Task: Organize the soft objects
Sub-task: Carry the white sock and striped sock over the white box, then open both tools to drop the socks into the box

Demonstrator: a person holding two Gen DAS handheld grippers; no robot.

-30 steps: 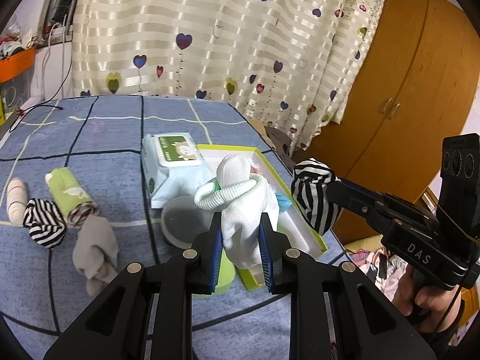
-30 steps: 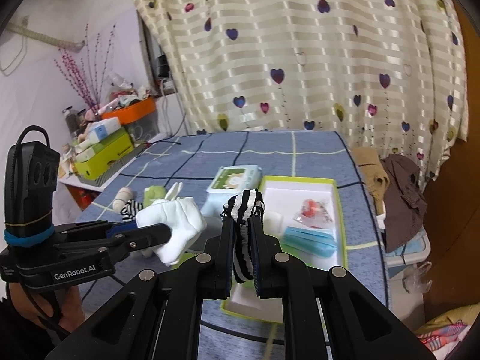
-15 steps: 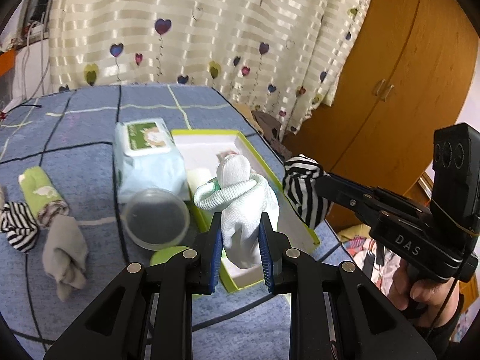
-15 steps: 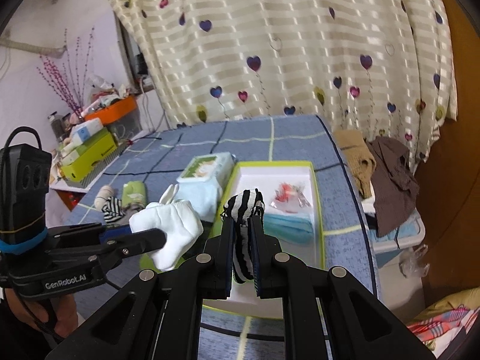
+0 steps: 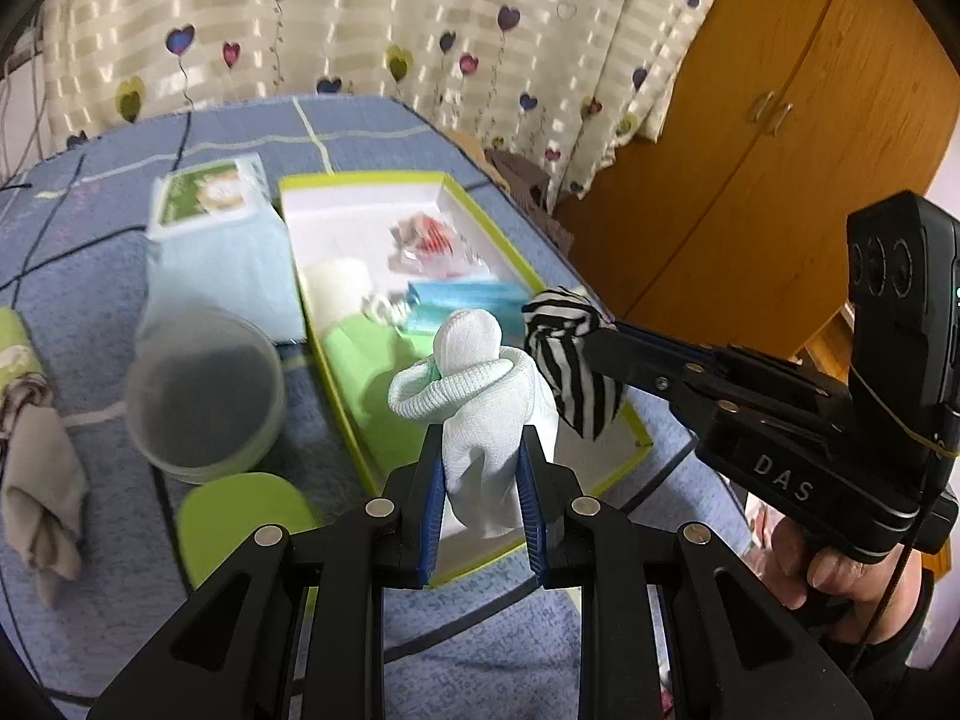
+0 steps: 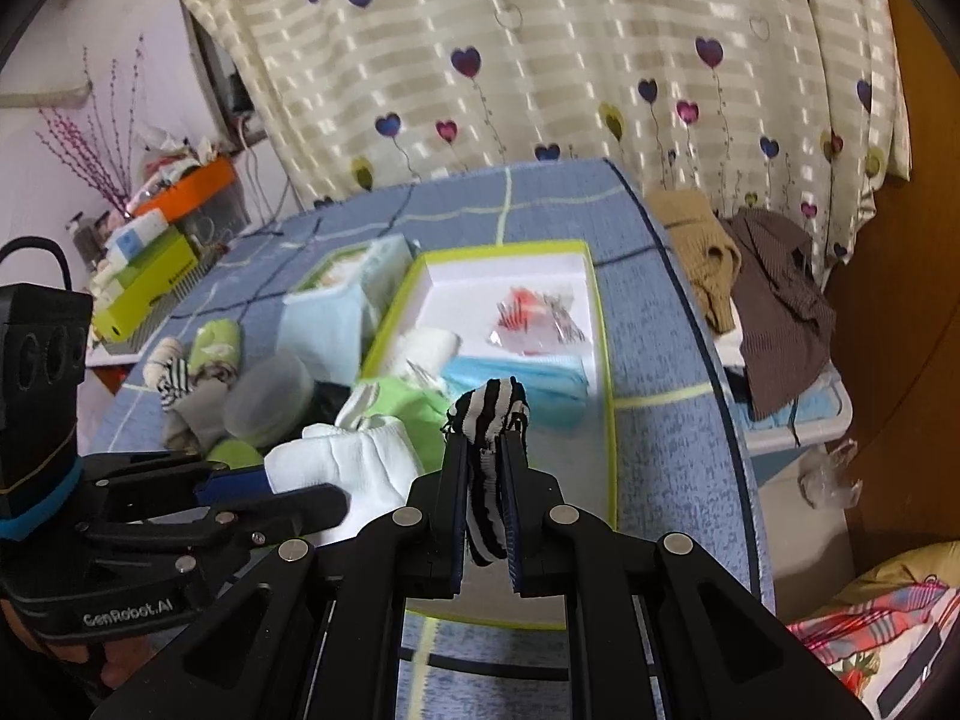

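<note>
White sock bundle (image 5: pixel 480 414) is clamped between the left hand-held gripper (image 5: pixel 480 474) pads, above the green-rimmed box (image 5: pixel 636 420). Striped sock bundle (image 6: pixel 489 420) is pinched in the nearly closed right hand-held gripper (image 6: pixel 485 468), just beside it, over the blue tabletop (image 6: pixel 660 396).

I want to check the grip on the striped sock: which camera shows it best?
The right wrist view: the striped sock sits centred, pinched between the right gripper pads. The left wrist view shows the sock from the side, hanging over the green-rimmed tray.
</note>
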